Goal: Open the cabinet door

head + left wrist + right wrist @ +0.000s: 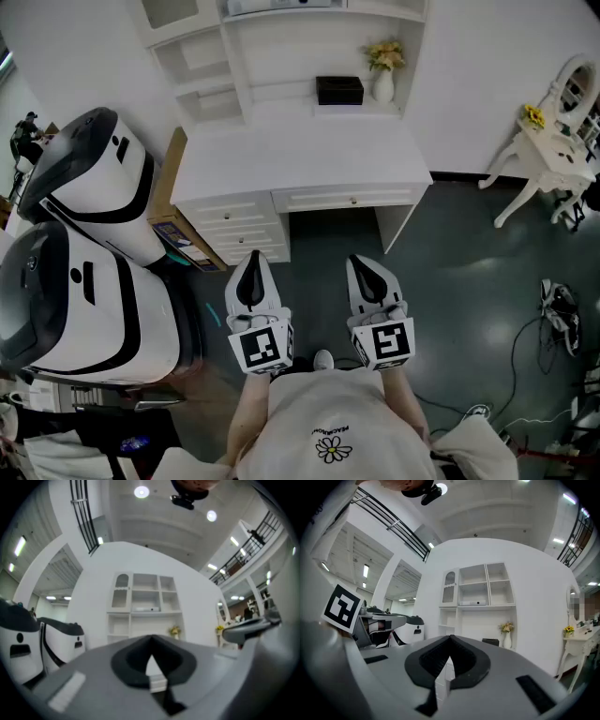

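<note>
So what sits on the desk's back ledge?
A black box and, right of it, a white vase of yellow flowers. Anything behind the box is hidden.

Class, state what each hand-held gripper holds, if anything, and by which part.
Nothing is held: the left hand-held gripper and right hand-held gripper are both shut and empty.

My head camera looks steeply down on the white desk (pixel 300 155), left gripper (pixel 252 267) and right gripper (pixel 367 272). Each gripper camera faces forward along its jaws from well back; all views share the desk's shelf unit (pixel 145 604).
</note>
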The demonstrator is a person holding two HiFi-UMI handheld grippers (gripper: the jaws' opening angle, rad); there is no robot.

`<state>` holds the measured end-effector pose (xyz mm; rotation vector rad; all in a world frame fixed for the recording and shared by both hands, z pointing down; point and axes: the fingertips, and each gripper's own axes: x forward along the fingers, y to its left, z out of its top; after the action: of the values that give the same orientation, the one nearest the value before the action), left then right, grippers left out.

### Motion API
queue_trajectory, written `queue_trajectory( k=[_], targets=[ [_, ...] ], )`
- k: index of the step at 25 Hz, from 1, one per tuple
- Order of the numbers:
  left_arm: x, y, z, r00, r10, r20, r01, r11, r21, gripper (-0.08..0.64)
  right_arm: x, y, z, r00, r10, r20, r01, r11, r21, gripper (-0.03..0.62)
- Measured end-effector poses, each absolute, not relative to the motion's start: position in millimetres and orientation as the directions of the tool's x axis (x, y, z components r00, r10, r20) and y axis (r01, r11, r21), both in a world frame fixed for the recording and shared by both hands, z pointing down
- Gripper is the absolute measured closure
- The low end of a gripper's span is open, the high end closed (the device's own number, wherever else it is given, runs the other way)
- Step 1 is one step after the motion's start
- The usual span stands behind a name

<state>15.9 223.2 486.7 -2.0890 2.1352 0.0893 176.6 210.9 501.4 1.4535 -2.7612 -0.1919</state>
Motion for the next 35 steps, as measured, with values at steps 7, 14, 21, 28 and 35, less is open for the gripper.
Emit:
queue_trajectory(
  k=[7,14,21,28,35],
  targets=[
    [18.3,219.0,480.6,0.003,-0.987,-0.158,-0.997,0.009,-0.075,0.554,190.6,203.9,496.2,-0.538,-0.841,-0.053,-0.84,0.531,0.11,0.594],
    [23.8,208.6,474.6,0.022,-0.984,-0.176,-0.997,-0.009,-0.072,0.554,197.9,194.5,486.4,-0.537,-0.836,-0.114,-0.843,0.537,0.04,0.592],
    [17.1,210.7,482.9,-0.001,-0.989,-0.148,-0.998,0.012,-0.069,0.554,190.2,191.5,507.3,-0.559,-0.827,-0.054,-0.829,0.559,0.011,0.592],
    [12.1,190.7,483.0,-0.001,-0.988,-0.152,-0.998,0.01,-0.063,0.554,188.0,176.6,511.4,-0.562,-0.826,-0.048,-0.827,0.562,0.01,0.592],
    [9.2,140.9,475.7,0.036,-0.982,-0.184,-0.998,-0.028,-0.048,0.554,186.3,141.6,510.0,-0.544,-0.838,-0.051,-0.839,0.543,0.032,0.592]
  ],
)
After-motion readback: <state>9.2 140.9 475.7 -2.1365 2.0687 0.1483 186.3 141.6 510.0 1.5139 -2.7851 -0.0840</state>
